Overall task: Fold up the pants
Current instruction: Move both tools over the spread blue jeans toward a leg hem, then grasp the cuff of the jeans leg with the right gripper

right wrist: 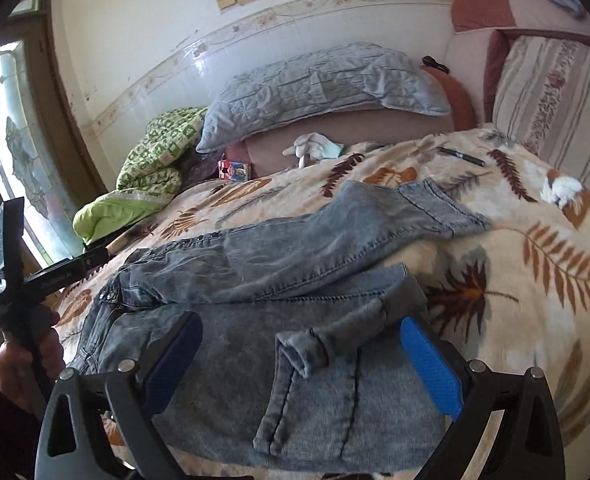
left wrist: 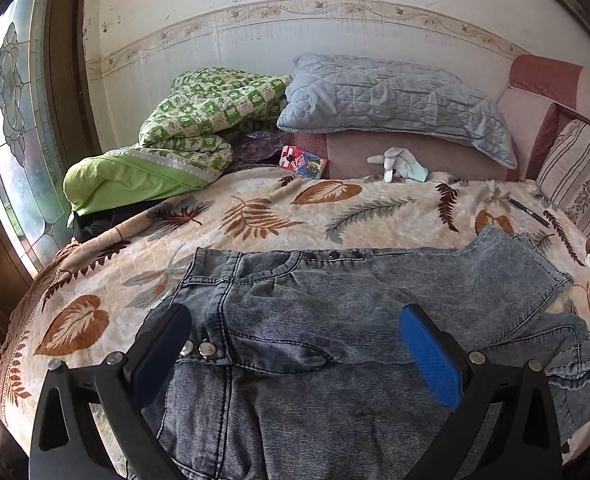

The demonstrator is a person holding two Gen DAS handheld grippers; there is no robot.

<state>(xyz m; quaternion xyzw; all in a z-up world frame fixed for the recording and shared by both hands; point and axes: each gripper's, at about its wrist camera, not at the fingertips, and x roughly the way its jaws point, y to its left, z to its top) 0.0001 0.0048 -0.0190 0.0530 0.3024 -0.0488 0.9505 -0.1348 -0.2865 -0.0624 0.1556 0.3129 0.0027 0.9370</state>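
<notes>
Grey-blue washed denim pants (left wrist: 315, 312) lie spread on the bed, waistband to the left and legs running right. My left gripper (left wrist: 299, 346) hovers open over the waist and hip area, its blue pads (left wrist: 431, 356) on either side of the fly snaps, with no cloth between them. In the right wrist view the pants (right wrist: 295, 256) have one leg stretched toward the far right and the nearer leg bunched, its cuff curled over. My right gripper (right wrist: 303, 364) is open just above that curled cuff (right wrist: 307, 354), gripping nothing. A hand (right wrist: 27, 360) holds the left gripper's handle at the left edge.
A leaf-patterned blanket (left wrist: 255, 216) covers the bed. At the back lie a green quilt (left wrist: 191, 132), a grey-blue pillow (left wrist: 395, 100), a glove (left wrist: 399, 162) and a small box (left wrist: 305, 162). A pen (right wrist: 461, 157), a white tissue (right wrist: 563, 190) and a striped cushion (right wrist: 555, 92) are at right. A window (left wrist: 11, 120) is on the left.
</notes>
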